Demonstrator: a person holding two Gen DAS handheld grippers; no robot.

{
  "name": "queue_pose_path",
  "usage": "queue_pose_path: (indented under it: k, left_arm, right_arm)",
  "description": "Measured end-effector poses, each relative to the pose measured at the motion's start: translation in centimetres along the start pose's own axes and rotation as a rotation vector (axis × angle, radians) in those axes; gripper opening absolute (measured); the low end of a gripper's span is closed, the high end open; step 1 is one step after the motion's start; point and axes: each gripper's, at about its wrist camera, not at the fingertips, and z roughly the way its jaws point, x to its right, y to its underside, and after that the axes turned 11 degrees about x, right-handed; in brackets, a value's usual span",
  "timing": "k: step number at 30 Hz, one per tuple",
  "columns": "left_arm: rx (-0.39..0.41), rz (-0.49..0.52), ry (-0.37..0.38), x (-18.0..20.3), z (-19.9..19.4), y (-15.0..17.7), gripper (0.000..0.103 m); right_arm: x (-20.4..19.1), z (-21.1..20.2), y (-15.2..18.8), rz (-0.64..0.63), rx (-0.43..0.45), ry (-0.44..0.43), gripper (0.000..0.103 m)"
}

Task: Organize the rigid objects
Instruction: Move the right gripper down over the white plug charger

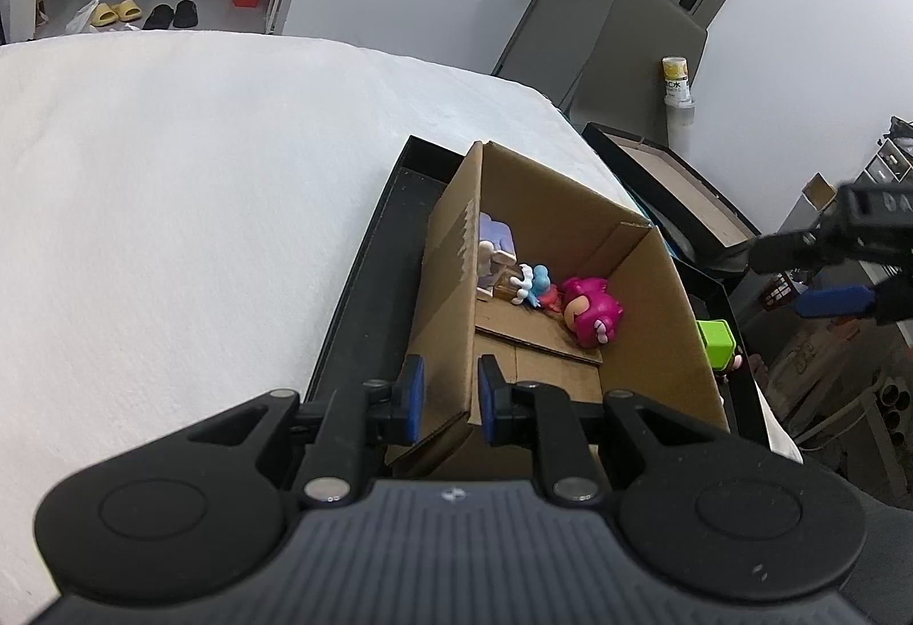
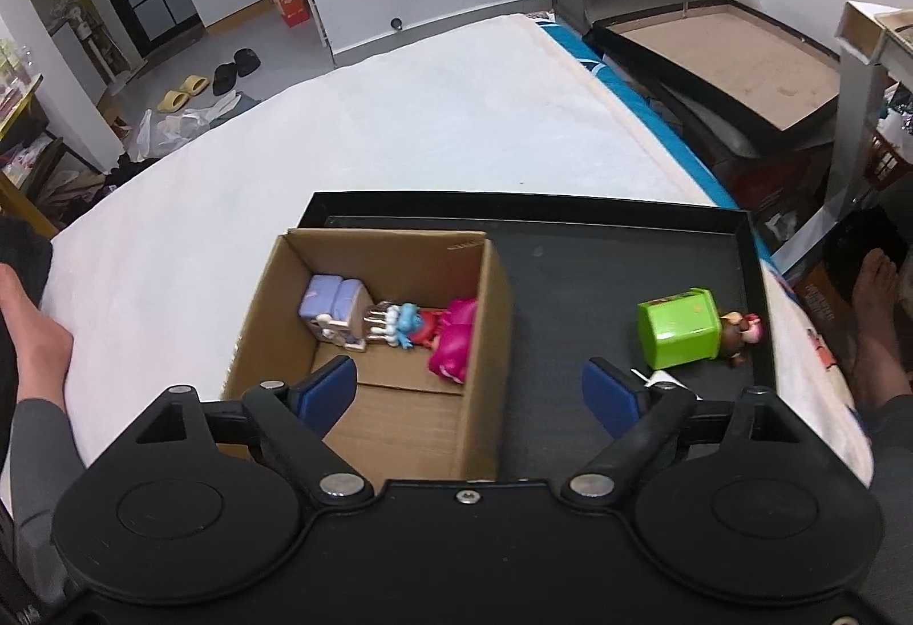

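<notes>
An open cardboard box [image 2: 485, 328] stands in a black tray [image 2: 627, 248] on a white bed. Inside lie a pink figure [image 2: 453, 339], a blue and white figure [image 2: 399, 322] and a lilac toy [image 2: 334, 305]. A green block toy with a small brown figure [image 2: 682, 328] lies on the tray to the right of the box. My left gripper [image 1: 451, 399] is shut on the box's near left wall [image 1: 445, 282]. My right gripper [image 2: 468, 385] is open and empty, hovering over the box's near right corner; it also shows at the right edge of the left wrist view [image 1: 821, 277].
The white bed cover [image 2: 399, 111] spreads beyond the tray. Another black tray with a brown inside [image 2: 730, 54] stands off the bed at the right. A bare foot [image 2: 873, 305] is beside the bed at right. Slippers [image 2: 188, 91] lie on the floor.
</notes>
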Motion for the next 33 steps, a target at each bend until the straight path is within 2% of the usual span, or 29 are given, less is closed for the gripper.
queue_pose_path:
  k: [15,33]
  left_arm:
    - [0.001,0.013,-0.005,0.2,0.1,0.0,0.019]
    - [0.000,0.014,-0.006,0.1,0.2,0.0,0.019]
  right_arm:
    - [2.3,-0.8,1.2,-0.020,0.014,0.013,0.087]
    - [5.4,2.0,3.2,0.022,-0.036,0.048,0.087]
